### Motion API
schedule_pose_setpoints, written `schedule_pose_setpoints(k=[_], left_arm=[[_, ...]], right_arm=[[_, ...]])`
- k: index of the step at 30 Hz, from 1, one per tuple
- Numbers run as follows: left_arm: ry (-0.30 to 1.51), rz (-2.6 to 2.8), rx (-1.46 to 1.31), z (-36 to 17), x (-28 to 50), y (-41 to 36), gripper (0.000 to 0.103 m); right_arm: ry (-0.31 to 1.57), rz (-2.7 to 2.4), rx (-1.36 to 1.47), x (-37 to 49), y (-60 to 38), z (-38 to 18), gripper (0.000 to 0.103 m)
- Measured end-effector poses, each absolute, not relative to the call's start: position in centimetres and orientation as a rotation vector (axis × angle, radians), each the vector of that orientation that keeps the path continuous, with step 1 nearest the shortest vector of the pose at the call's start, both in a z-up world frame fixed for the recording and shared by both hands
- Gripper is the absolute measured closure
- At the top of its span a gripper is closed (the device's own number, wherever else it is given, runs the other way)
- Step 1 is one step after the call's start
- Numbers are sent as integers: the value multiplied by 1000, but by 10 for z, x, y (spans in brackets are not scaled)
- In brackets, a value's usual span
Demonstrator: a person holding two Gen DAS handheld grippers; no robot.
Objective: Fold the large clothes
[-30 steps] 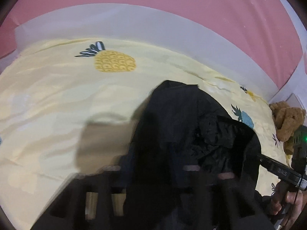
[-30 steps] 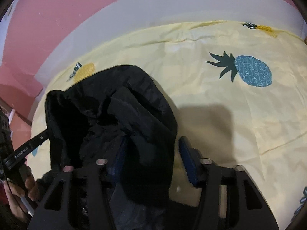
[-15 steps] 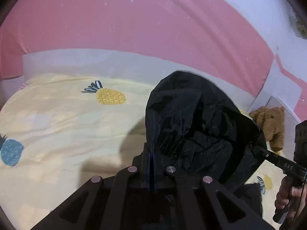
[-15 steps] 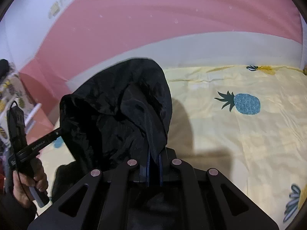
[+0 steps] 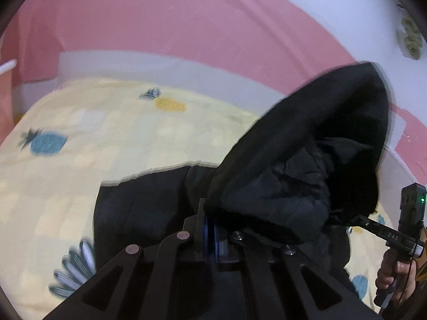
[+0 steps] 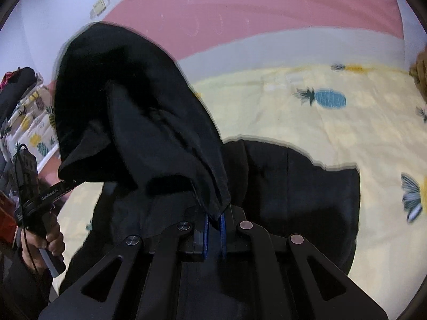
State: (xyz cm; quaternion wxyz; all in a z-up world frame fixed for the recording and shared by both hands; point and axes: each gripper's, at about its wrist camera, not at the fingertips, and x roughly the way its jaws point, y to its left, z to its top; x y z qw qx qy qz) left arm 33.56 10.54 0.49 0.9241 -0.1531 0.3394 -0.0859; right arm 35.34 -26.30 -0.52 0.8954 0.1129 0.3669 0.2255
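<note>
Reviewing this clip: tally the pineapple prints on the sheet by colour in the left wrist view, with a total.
Yellow pineapple: 1
Blue pineapples: 2
Total: 3 on the yellow sheet. The black garment may hide others, and the blurred print at lower left shows only leaves, so it is not counted.

the left gripper (image 5: 210,229) at lower centre is clamped on a fold of the black jacket (image 5: 307,160), which rises toward the upper right. at the right edge the right gripper (image 5: 357,218) pinches the same cloth. behind lies a yellow pineapple-print sheet (image 5: 106,133).
</note>
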Motion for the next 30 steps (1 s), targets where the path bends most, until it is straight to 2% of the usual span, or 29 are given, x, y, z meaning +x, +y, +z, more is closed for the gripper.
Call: schedule_pose_setpoints(k=[7,9,11,13,15,17,19,21,24,25,26,27,30], left_arm=[[820,-90,-295,-29,300,119,100],[855,-88,-296,-38,289,123,100],[864,-83,-298,-41,274,126,99],[871,-76,-303,-43,260,129,98],[861,-75,-310,-39,247,131,98],[836,-78,-321,-31,242,130,98],[801,-108,-340,-20,246,124,93],[772,-148,-344,-8,257,111,76],[768,-209,-340,-8,284,90,71],[784,-219,-341,-13,289,85,71],[809,-223,-346,-20,294,80,71],[850,-236,-354,-31,299,72,71],[855,-283,-345,-48,290,57,71]], right_arm=[[865,440,243,340,-272,-46,91],[885,430,263,336,-279,-51,85],[902,421,289,332,-288,-56,84],[905,422,317,326,-293,-56,77],[901,446,367,323,-296,-54,65],[895,493,419,324,-291,-51,59],[905,538,455,332,-280,-53,57],[929,574,488,335,-263,-58,57],[977,580,521,345,-238,-70,57],[993,573,534,349,-234,-76,58],[993,560,536,351,-232,-79,88],[982,550,522,350,-230,-80,100],[947,511,474,331,-239,-77,100]])
